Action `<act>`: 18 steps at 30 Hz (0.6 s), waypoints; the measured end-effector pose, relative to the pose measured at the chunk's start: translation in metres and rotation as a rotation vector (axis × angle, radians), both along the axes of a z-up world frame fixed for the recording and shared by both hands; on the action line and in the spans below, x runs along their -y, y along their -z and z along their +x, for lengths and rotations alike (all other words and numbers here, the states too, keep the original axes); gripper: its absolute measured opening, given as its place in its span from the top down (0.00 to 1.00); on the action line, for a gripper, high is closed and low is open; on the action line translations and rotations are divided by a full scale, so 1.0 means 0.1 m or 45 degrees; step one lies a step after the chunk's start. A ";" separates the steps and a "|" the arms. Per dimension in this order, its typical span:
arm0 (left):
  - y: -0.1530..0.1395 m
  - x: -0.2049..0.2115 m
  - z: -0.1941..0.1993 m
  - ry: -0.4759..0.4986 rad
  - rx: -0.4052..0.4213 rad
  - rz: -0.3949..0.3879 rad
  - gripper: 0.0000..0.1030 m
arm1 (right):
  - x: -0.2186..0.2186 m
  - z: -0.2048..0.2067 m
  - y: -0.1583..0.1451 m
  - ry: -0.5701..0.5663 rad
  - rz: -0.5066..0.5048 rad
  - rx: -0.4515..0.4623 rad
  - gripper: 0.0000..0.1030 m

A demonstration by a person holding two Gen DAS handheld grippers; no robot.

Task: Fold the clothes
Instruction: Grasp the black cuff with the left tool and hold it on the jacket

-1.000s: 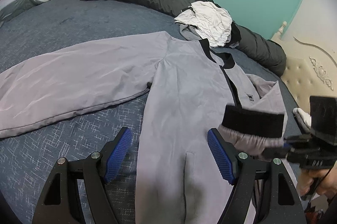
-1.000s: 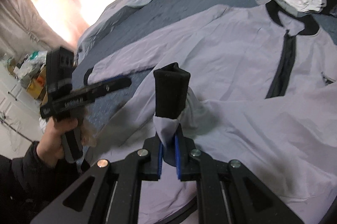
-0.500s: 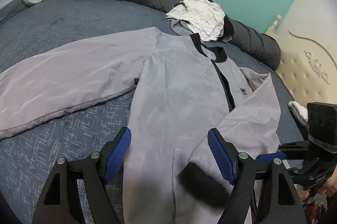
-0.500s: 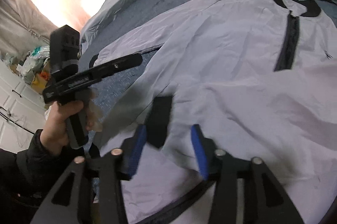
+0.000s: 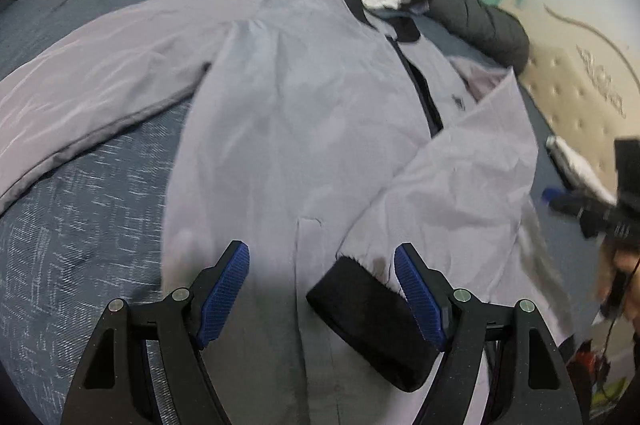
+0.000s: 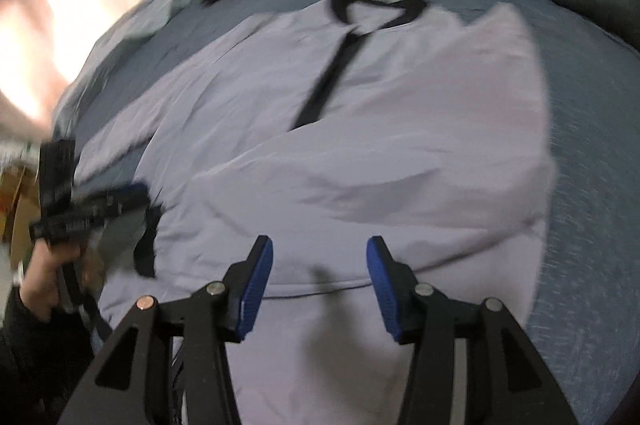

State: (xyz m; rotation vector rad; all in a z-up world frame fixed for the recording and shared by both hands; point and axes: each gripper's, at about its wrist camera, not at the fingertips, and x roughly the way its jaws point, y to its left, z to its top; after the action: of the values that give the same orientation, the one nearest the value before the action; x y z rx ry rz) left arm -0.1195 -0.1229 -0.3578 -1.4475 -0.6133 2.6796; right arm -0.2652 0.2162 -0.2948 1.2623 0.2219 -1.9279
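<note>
Grey jacket (image 5: 288,129) lies front-up on the blue bedspread (image 5: 80,225), one sleeve folded across its body, black cuff (image 5: 372,317) near the hem. Left gripper (image 5: 322,295) and right gripper (image 6: 318,289) both released, nothing held, hovering over the fabric

Both grippers tilt downward with jaws apart and empty — left gripper (image 5: 322,289) wide, right gripper (image 6: 318,283) narrower.

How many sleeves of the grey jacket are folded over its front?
1: the sleeve with the black cuff lies across the jacket front. The other sleeve is spread on the bed.
</note>
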 end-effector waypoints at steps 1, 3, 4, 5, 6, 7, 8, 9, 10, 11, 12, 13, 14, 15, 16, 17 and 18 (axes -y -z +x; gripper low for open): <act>0.02 -0.03 -0.01 0.015 0.010 -0.006 0.24 | -0.08 -0.03 -0.02 0.029 -0.017 0.002 0.52; 0.02 -0.09 -0.03 0.032 0.014 -0.039 0.24 | -0.20 -0.08 -0.05 0.073 -0.044 -0.006 0.52; 0.01 -0.12 -0.04 0.049 0.009 -0.054 0.24 | -0.26 -0.09 -0.08 0.080 -0.050 -0.013 0.52; 0.00 -0.16 -0.05 0.066 0.001 -0.067 0.24 | -0.32 -0.10 -0.10 0.087 -0.057 -0.020 0.52; -0.01 -0.19 -0.07 0.083 -0.006 -0.080 0.25 | -0.36 -0.10 -0.11 0.093 -0.063 -0.025 0.52; -0.02 -0.23 -0.08 0.099 -0.013 -0.092 0.26 | -0.39 -0.09 -0.12 0.097 -0.069 -0.025 0.52; -0.02 -0.25 -0.08 0.111 -0.016 -0.097 0.28 | -0.41 -0.09 -0.12 0.102 -0.072 -0.023 0.52; 0.00 -0.27 -0.10 0.129 -0.007 -0.100 0.30 | -0.42 -0.09 -0.11 0.106 -0.075 -0.021 0.52; 0.03 -0.30 -0.11 0.148 0.001 -0.104 0.35 | -0.44 -0.09 -0.10 0.109 -0.075 -0.018 0.52; 0.05 -0.32 -0.13 0.164 0.009 -0.107 0.40 | -0.45 -0.08 -0.09 0.113 -0.075 -0.016 0.52; 0.07 -0.33 -0.13 0.171 0.015 -0.105 0.41 | -0.45 -0.07 -0.09 0.120 -0.070 -0.023 0.52; 0.09 -0.34 -0.14 0.178 0.020 -0.103 0.44 | -0.46 -0.06 -0.09 0.126 -0.066 -0.031 0.52; 0.10 -0.34 -0.15 0.185 0.026 -0.101 0.47 | -0.49 -0.06 -0.10 0.135 -0.066 -0.041 0.52; 0.12 -0.35 -0.15 0.192 0.030 -0.098 0.49 | -0.49 -0.08 -0.12 0.151 -0.068 -0.054 0.52; 0.10 -0.35 -0.14 0.198 0.021 -0.090 0.59 | -0.54 -0.10 -0.14 0.167 -0.075 -0.061 0.52; 0.08 -0.34 -0.13 0.202 0.013 -0.082 0.68 | -0.57 -0.14 -0.16 0.186 -0.086 -0.069 0.52; 0.07 -0.33 -0.12 0.203 0.006 -0.075 0.72 | -0.60 -0.17 -0.19 0.205 -0.096 -0.077 0.52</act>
State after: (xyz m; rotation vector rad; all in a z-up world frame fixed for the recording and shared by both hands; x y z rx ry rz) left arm -0.1316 -0.0896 -0.3643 -1.4497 -0.4040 2.5927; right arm -0.2822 0.2762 -0.2762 1.2041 0.0792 -2.0933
